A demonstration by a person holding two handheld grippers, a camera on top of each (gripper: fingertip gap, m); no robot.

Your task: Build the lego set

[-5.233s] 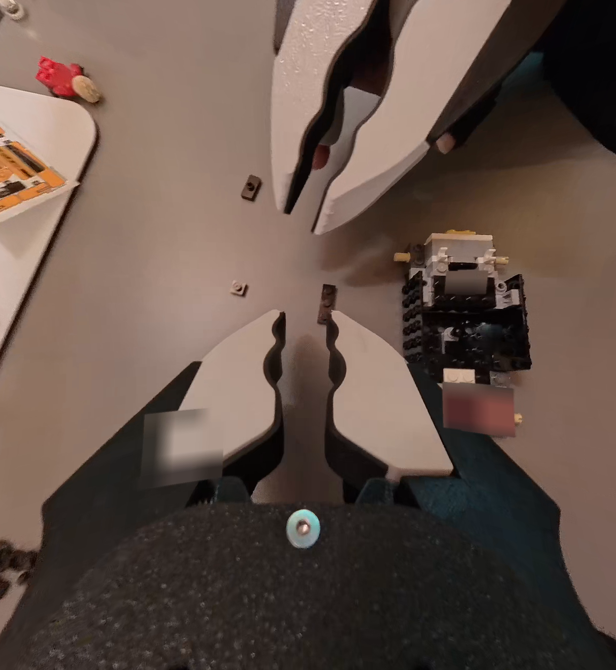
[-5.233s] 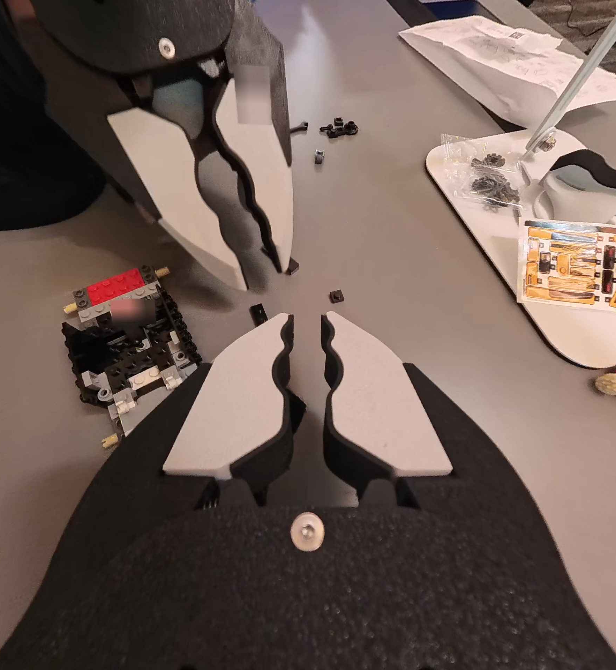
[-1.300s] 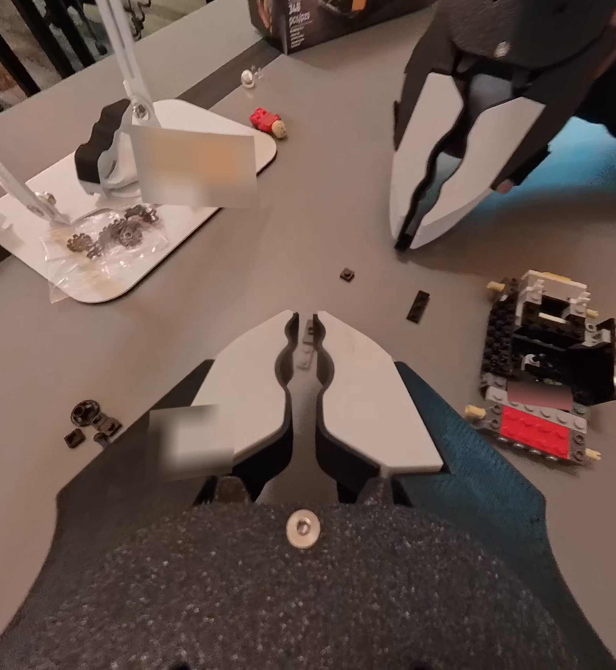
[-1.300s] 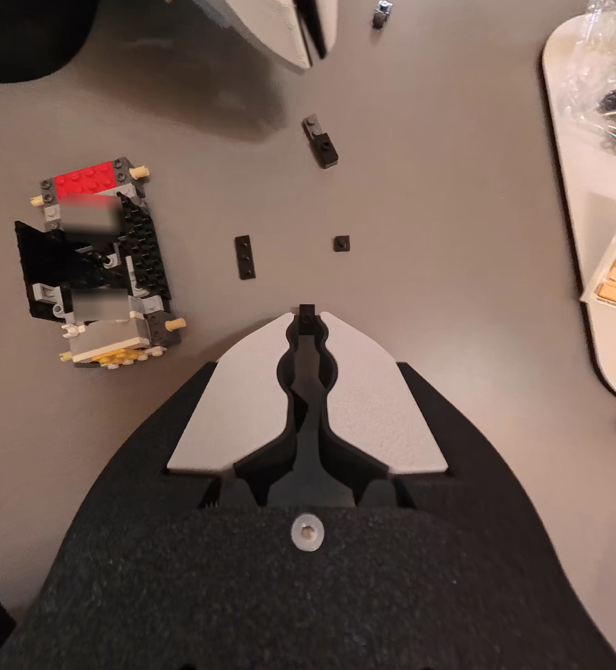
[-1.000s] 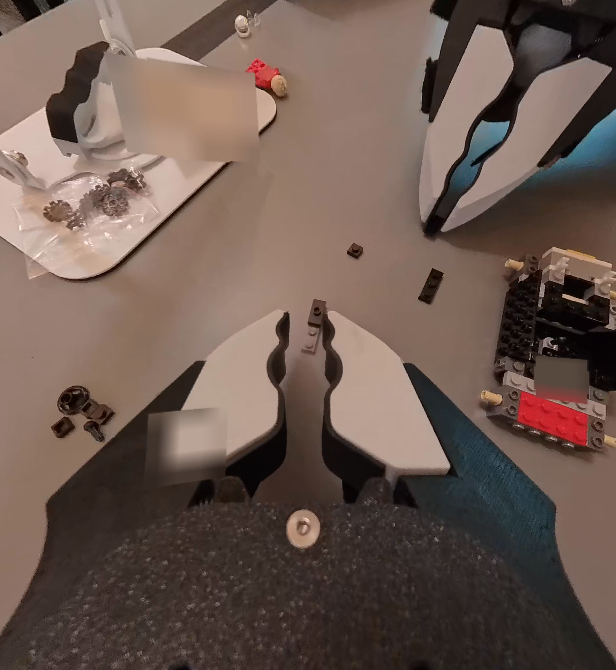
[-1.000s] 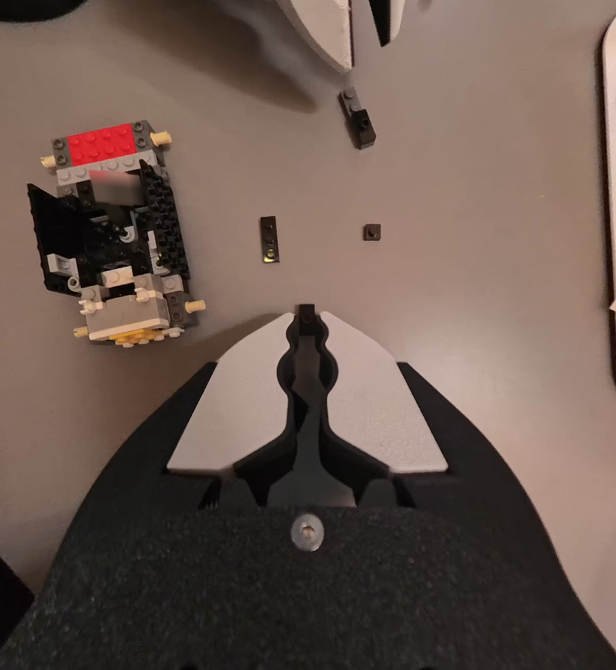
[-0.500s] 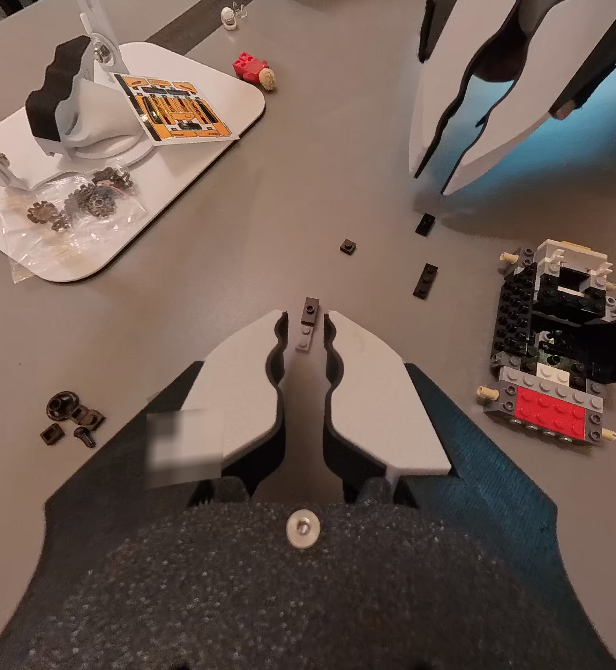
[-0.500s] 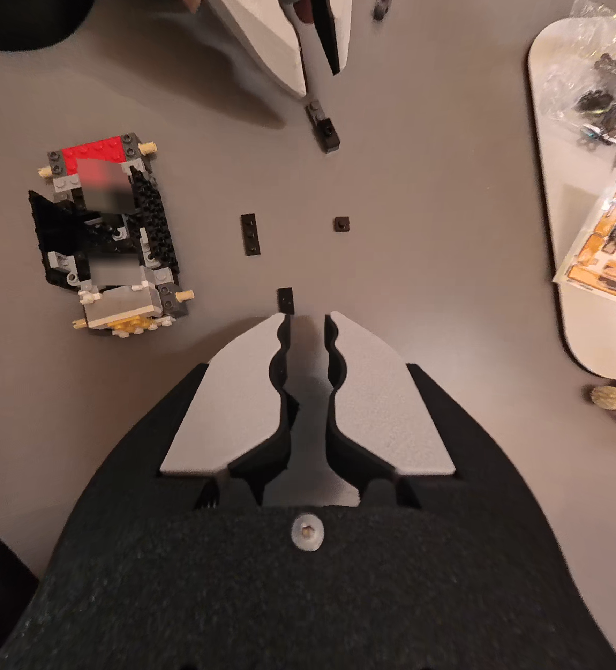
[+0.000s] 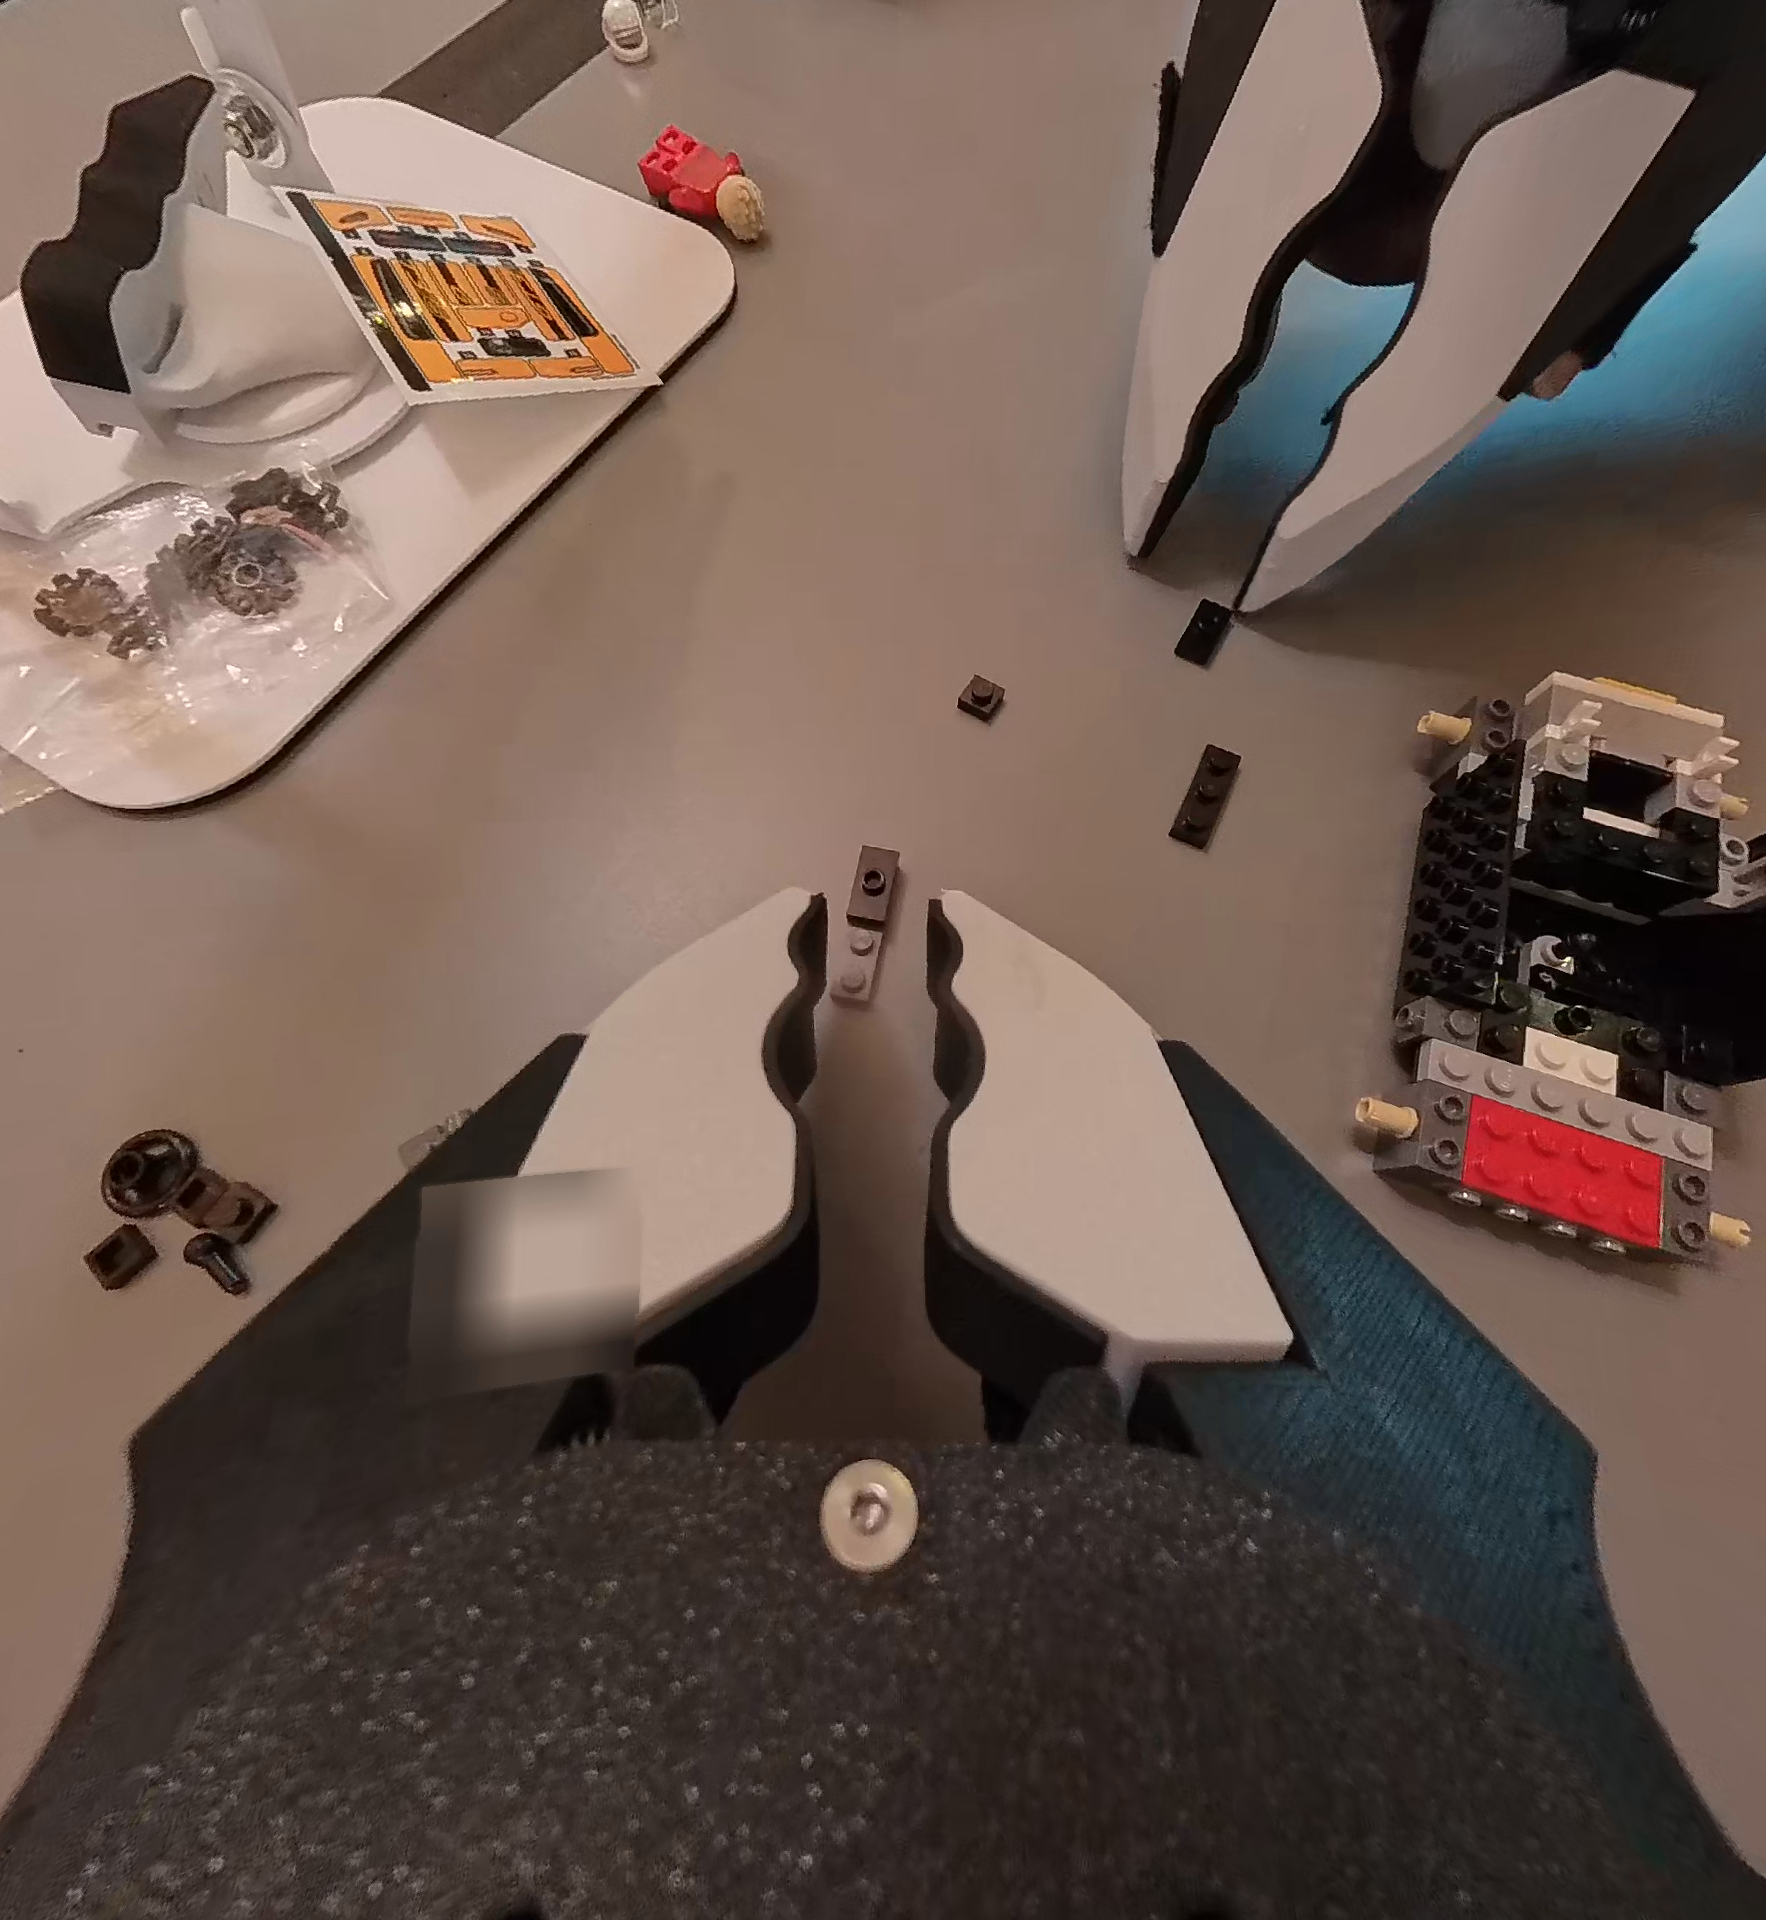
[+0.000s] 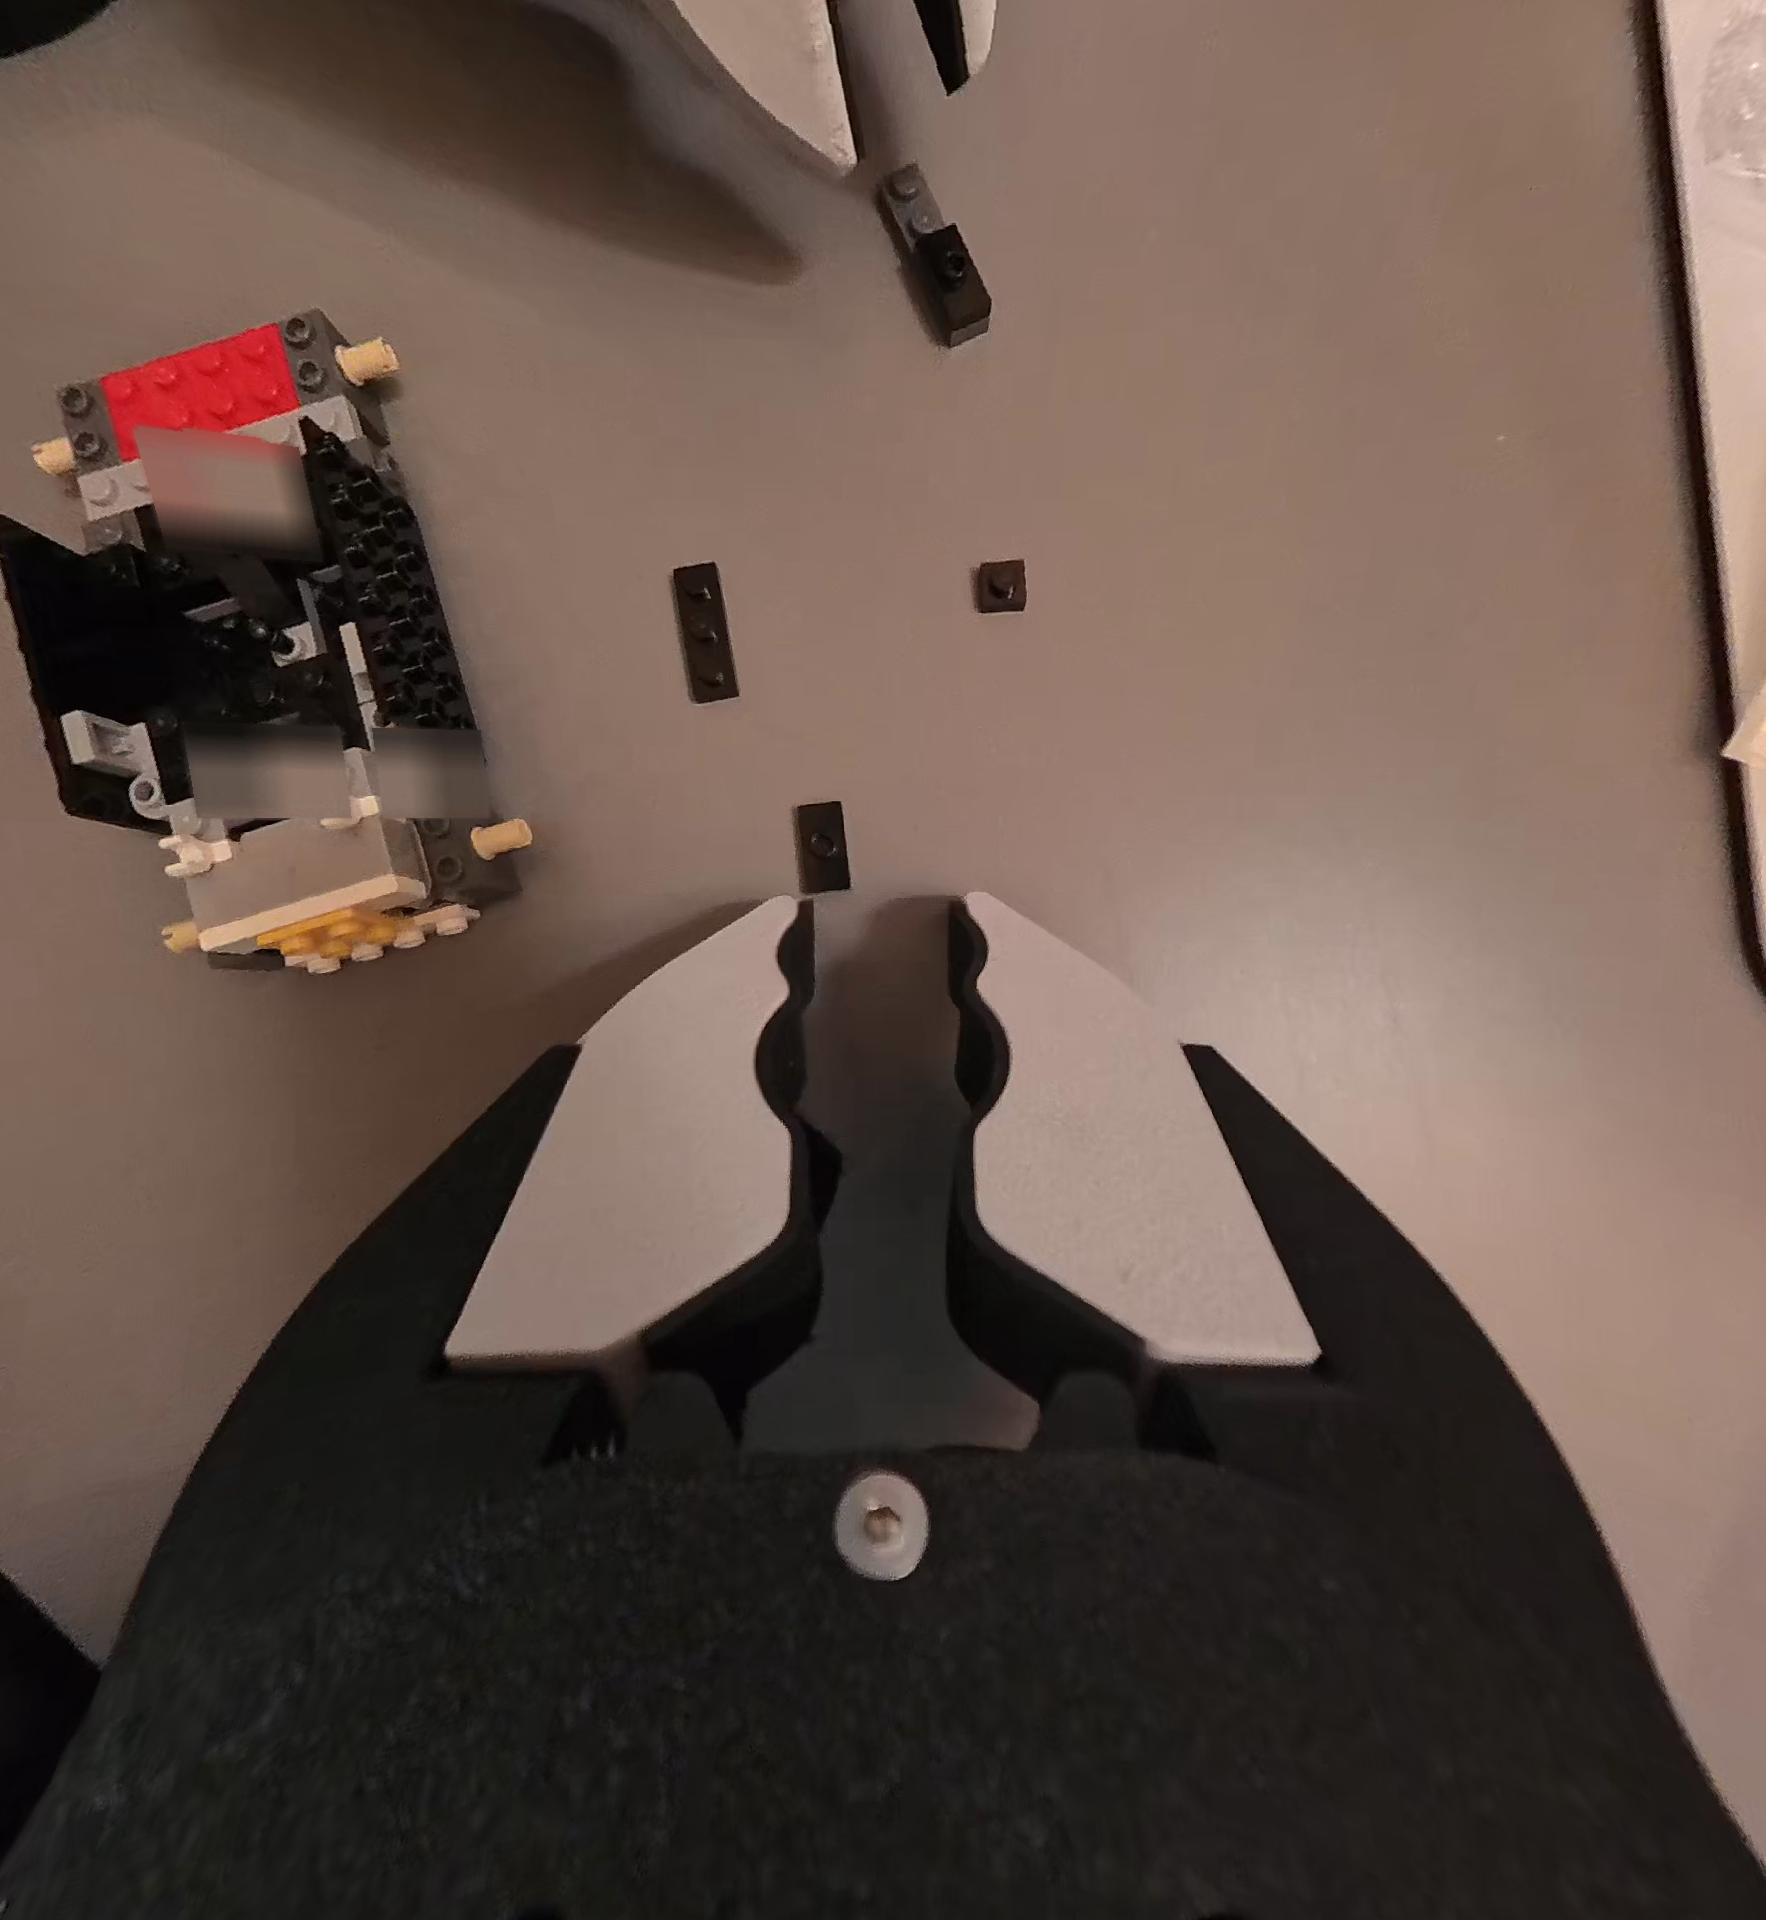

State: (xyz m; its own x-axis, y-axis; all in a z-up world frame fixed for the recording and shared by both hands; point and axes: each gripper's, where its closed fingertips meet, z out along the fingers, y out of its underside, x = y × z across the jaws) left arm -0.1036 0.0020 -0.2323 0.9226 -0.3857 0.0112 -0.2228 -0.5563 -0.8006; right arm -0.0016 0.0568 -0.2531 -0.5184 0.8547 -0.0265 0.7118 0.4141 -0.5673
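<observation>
Both grippers opened, plates released onto table

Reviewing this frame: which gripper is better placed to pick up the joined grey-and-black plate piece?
Left. The left gripper is open, its jaws either side of the grey-and-black plate piece on the table. The right gripper is open near a different small black plate.

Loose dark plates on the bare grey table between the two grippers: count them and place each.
4. One joined to a grey plate between the left gripper fingers; a small square one; a three-stud strip; one at the right gripper tips. Others may be hidden.
</observation>
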